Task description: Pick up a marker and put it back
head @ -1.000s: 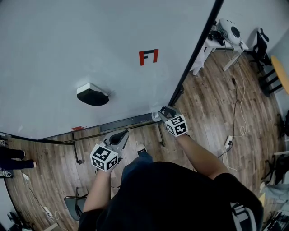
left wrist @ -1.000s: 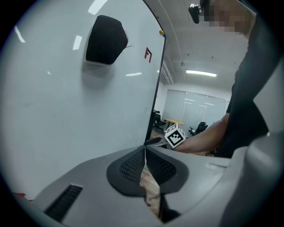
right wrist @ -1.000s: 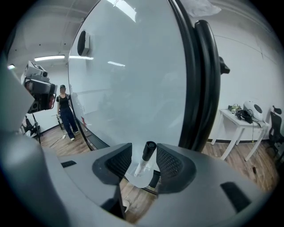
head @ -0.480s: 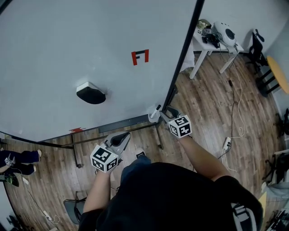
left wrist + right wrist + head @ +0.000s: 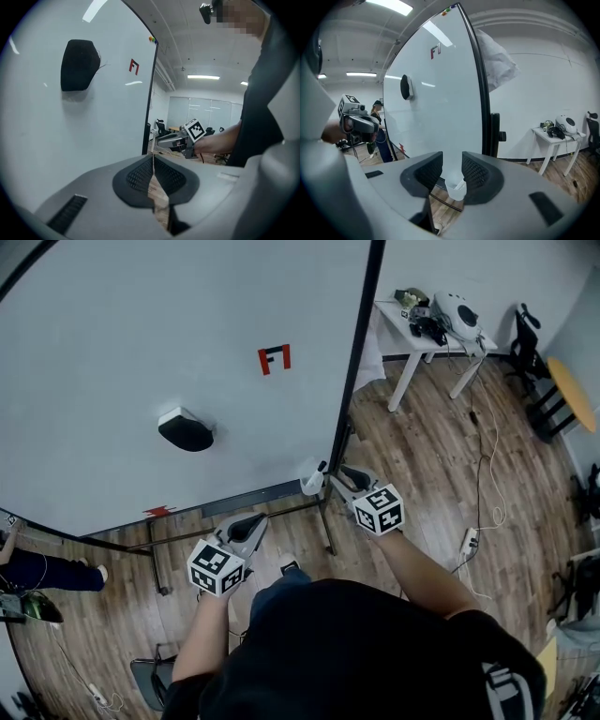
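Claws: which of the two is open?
The right claw: its jaws, just closing a little, stand apart gripping nothing, the white cup just ahead; the left claw has its jaws together.

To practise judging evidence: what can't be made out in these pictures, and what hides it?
What sits in the white cup: too small in the head view; in the right gripper view its wall and the jaws of the right gripper, which have just been closing but grip nothing, cover most.
Bystander: cut off by the head view's left edge.
Items on the white table: too small, head view.
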Demonstrator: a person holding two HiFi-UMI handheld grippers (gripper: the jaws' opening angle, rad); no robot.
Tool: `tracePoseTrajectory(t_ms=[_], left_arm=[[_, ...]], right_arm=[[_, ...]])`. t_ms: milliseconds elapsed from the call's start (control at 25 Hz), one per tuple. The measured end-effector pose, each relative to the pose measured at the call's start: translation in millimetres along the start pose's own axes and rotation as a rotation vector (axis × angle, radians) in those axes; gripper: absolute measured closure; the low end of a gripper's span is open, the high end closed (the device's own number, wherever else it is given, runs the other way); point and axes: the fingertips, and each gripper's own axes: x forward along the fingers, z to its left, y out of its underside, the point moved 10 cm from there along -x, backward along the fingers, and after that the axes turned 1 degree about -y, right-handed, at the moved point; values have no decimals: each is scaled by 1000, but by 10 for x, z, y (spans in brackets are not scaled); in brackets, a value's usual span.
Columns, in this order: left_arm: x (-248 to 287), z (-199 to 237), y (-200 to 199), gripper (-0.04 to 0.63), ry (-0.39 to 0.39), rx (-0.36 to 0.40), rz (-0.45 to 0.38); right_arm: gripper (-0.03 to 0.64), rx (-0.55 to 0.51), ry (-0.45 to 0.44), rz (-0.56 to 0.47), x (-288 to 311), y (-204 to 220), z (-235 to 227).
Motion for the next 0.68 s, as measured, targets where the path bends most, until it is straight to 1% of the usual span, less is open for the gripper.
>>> tracePoseTrajectory(t_ms=[200,480,680], left_arm=[[-45,-139,7,577,-20,-2,9],[-117,-333,63,577,-49,-17,0],[-183,-511,94,577,-50,-24,-5]], right_arm=[[511,-6,-22,-29,-230,-64,95],[548,-18,-49,-34,-465,-1,201],[572,-13,-54,-34,-676,50,280]])
